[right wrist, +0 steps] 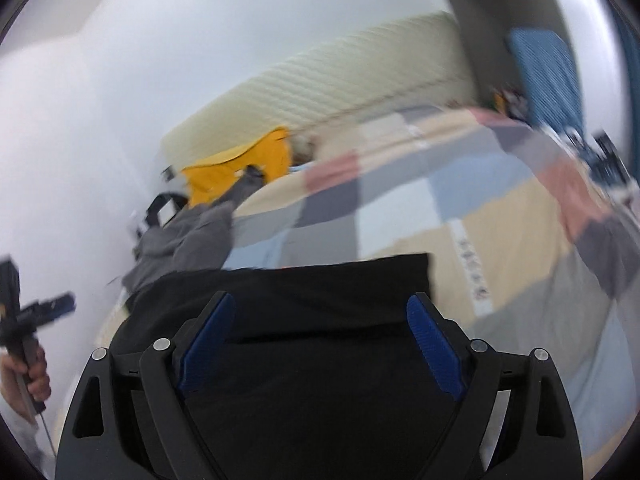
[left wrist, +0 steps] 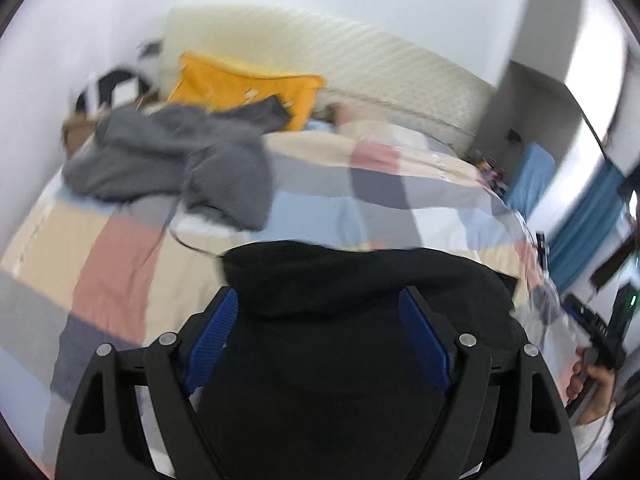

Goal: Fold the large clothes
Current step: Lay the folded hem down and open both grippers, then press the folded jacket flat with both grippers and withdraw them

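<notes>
Black garment (left wrist: 340,280) on bed below each released, wide-apart hand-held gripper (left wrist: 318,304)

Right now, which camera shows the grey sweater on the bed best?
The left wrist view: the grey sweater lies crumpled and nearly whole on the checked quilt. The right wrist view shows it blurred, at the left, partly behind the black garment.

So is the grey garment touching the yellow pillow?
Touching. The left wrist view shows a grey garment sleeve lying across the lower edge of the yellow pillow, with no gap between them.
</notes>
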Tool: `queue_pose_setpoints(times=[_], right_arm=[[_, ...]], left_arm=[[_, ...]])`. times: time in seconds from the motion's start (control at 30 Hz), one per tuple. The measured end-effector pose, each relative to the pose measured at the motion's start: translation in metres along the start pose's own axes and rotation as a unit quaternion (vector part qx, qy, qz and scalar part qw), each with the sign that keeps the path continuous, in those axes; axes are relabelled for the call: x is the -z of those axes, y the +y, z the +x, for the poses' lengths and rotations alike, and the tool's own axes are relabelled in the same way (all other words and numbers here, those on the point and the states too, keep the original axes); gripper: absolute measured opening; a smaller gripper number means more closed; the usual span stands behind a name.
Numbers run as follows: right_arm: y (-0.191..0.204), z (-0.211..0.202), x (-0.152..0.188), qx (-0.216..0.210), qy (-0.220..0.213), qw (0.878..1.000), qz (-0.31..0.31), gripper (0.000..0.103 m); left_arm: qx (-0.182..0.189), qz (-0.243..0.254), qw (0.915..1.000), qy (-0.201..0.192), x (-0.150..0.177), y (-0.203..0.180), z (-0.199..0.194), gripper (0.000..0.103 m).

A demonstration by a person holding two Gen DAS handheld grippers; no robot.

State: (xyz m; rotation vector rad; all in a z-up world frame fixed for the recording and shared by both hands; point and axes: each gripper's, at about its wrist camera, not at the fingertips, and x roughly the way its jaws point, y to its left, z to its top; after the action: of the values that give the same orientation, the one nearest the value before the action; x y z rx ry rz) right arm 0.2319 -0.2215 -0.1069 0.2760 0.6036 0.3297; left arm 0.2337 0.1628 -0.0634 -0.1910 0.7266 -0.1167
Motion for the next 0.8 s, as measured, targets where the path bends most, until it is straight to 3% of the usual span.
queue_pose_setpoints(times=[0.1,0.17,0.2,0.3,0.47,0.8], right_arm=[[0.025,0.03,0.014,-0.003,0.024,0.999,-0.038,0.09],[0.031,0.049,0.025,0.017,0.041,0.997,-0.06,0.09],[0.035,0.061,0.031,0.039,0.052,0.995,-0.078,0.09],[0.031,0.077,0.04,0.046,0.066,0.993,-0.089,0.09],[0.015,0.091,0.031,0.034,0.068,0.995,-0.061,0.092],[0.011,0.115,0.035,0.043,0.087,0.993,-0.063,0.099]], left_arm=[[0.013,0.03,0.9993,0.017,0.013,-0.042,0.03,0.083],[0.011,0.048,0.9985,0.025,0.019,-0.063,0.056,0.083],[0.001,0.059,0.9978,0.03,0.022,-0.072,0.071,0.083],[-0.04,0.093,0.9944,0.032,0.028,-0.094,0.101,0.083],[-0.066,0.109,0.9912,0.036,0.026,-0.095,0.133,0.083],[-0.097,0.114,0.988,0.038,0.023,-0.078,0.154,0.085]])
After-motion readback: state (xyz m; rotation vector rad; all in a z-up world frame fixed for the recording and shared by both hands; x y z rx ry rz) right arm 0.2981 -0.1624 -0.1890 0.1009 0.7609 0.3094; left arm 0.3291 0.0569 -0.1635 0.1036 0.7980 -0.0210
